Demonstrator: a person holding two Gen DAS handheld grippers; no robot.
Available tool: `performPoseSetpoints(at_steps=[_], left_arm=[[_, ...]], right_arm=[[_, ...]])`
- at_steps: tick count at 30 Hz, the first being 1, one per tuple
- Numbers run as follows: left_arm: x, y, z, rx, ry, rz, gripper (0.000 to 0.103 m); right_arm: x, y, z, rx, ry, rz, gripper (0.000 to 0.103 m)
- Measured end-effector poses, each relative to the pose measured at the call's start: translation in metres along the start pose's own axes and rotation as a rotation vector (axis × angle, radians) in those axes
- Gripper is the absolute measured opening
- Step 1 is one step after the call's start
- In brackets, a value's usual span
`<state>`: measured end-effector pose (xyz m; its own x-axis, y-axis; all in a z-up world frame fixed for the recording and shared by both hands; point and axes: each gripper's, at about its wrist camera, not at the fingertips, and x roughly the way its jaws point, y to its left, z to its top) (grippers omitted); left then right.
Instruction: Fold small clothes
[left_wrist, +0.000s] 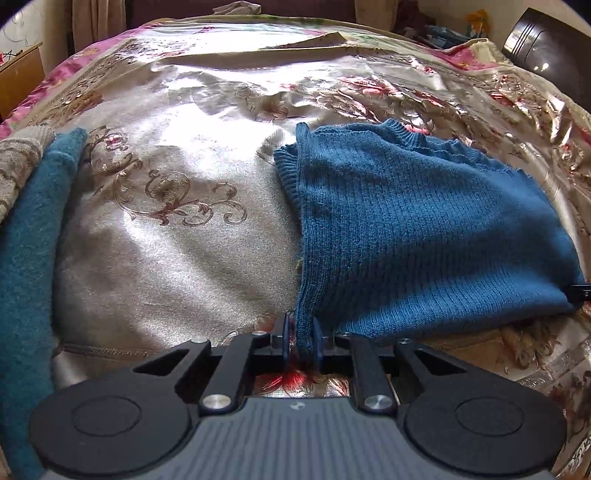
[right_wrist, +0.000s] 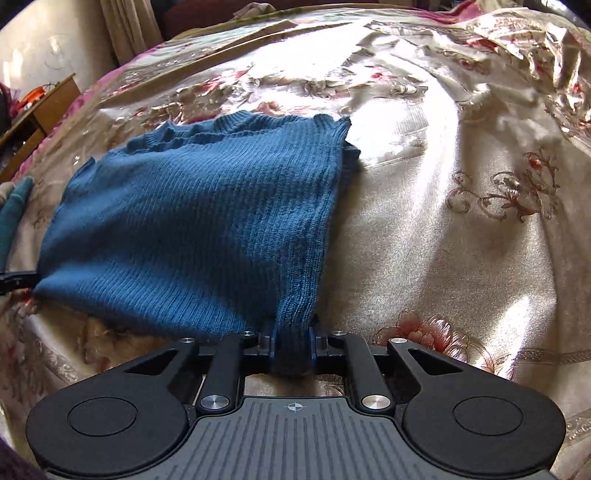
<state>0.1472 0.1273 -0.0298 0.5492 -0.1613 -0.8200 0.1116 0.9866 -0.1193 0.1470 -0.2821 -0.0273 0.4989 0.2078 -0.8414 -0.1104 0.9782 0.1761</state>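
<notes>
- While the blue knit sweater (left_wrist: 424, 229) lies on the satin bedspread (left_wrist: 177, 236), the left claw (left_wrist: 300, 338) pinches one near corner.
- Its other near corner sits clamped in the right claw (right_wrist: 292, 338).
- Judged step: starting a fold; next, lift both corners evenly toward the collar.

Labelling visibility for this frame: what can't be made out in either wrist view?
- Blue knit sweater, underside and any folded-under layers: hidden by its own top layer, both views.
- Left gripper, the sweater corner between its jaws: the pads cover it.
- Right gripper: same, the corner bunches dark.
- Teal garment and striped knit: cut off by the left-wrist frame's left edge.
- Person's hands: out of both frames.
</notes>
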Motion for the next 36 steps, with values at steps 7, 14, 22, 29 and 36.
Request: performPoseSetpoints(at_steps=[7, 14, 22, 29, 36], left_arm=[[-0.017, 0.018, -0.008, -0.15, -0.046, -0.054, 0.024], [-0.034, 0.003, -0.008, -0.184, -0.168, -0.062, 0.024], [-0.009, -0.007, -0.009, -0.22, -0.201, -0.044, 0.024], [0.007, -0.001, -0.019, -0.243, -0.205, -0.049, 0.024], [0.006, -0.005, -0.023, -0.217, -0.235, -0.048, 0.025]], right_arm=[[-0.034, 0.015, 0.004, -0.024, -0.064, -0.024, 0.02], [-0.04, 0.054, 0.045, -0.075, -0.144, 0.025, 0.022], [0.032, 0.104, 0.12, -0.047, -0.149, 0.115, 0.027], [0.091, 0.131, 0.137, -0.069, -0.021, 0.121, 0.037], [0.091, 0.14, 0.131, -0.132, -0.034, 0.123, 0.009]])
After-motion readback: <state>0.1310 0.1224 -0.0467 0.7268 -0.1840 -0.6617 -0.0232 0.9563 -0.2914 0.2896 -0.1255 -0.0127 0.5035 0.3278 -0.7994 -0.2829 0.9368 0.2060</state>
